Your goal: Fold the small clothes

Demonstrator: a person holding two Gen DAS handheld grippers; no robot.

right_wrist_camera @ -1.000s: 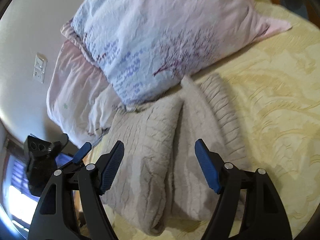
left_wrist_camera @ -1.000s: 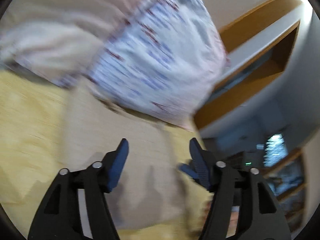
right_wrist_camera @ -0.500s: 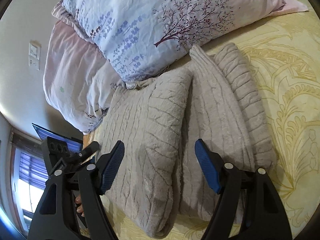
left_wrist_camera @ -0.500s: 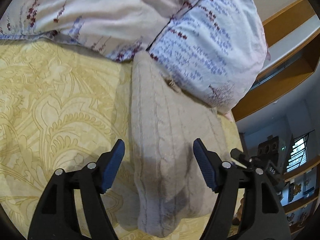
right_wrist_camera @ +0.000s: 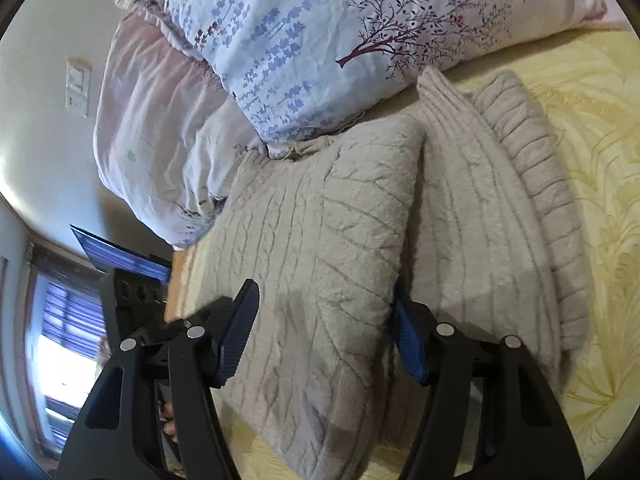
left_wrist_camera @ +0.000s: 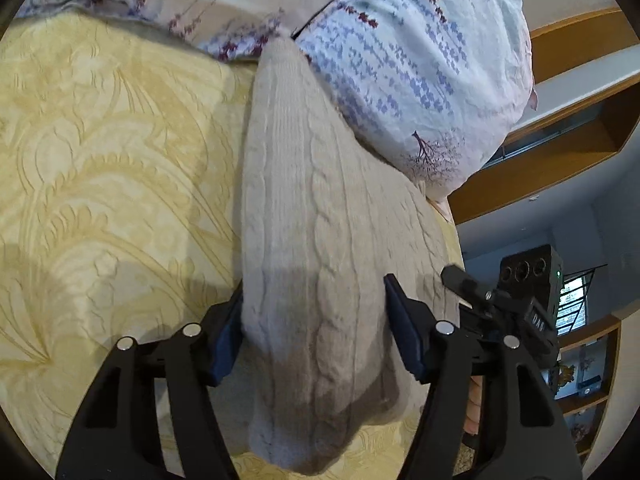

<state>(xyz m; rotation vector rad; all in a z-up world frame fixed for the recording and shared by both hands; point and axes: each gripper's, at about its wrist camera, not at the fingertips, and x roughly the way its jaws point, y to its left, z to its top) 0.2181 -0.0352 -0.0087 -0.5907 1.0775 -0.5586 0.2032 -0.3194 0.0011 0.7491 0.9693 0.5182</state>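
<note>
A beige cable-knit sweater point(left_wrist_camera: 316, 200) lies folded lengthwise on the yellow bedspread point(left_wrist_camera: 112, 168), its far end against the pillows. My left gripper point(left_wrist_camera: 316, 332) straddles the near end of one folded half. Its jaws are closing, with the knit filling the gap and hiding part of the left finger point(left_wrist_camera: 228, 340). In the right wrist view the sweater point(right_wrist_camera: 320, 240) shows two folded halves side by side. My right gripper point(right_wrist_camera: 324, 336) straddles the left half, jaws closing. Its left finger point(right_wrist_camera: 240, 328) sits over the knit, and the right one is tucked at the fold's edge.
Two floral pillows point(right_wrist_camera: 320, 40) lean against the wall behind the sweater. A wooden shelf point(left_wrist_camera: 560, 128) and a window stand to the right in the left wrist view. The other device's black camera housing point(left_wrist_camera: 528, 280) sits close beside the sweater. A wall switch point(right_wrist_camera: 78, 88) is on the left.
Both grippers have come down closer to the near end of the sweater, and their jaws have narrowed around it. The left view has gone from blurred to steady.
</note>
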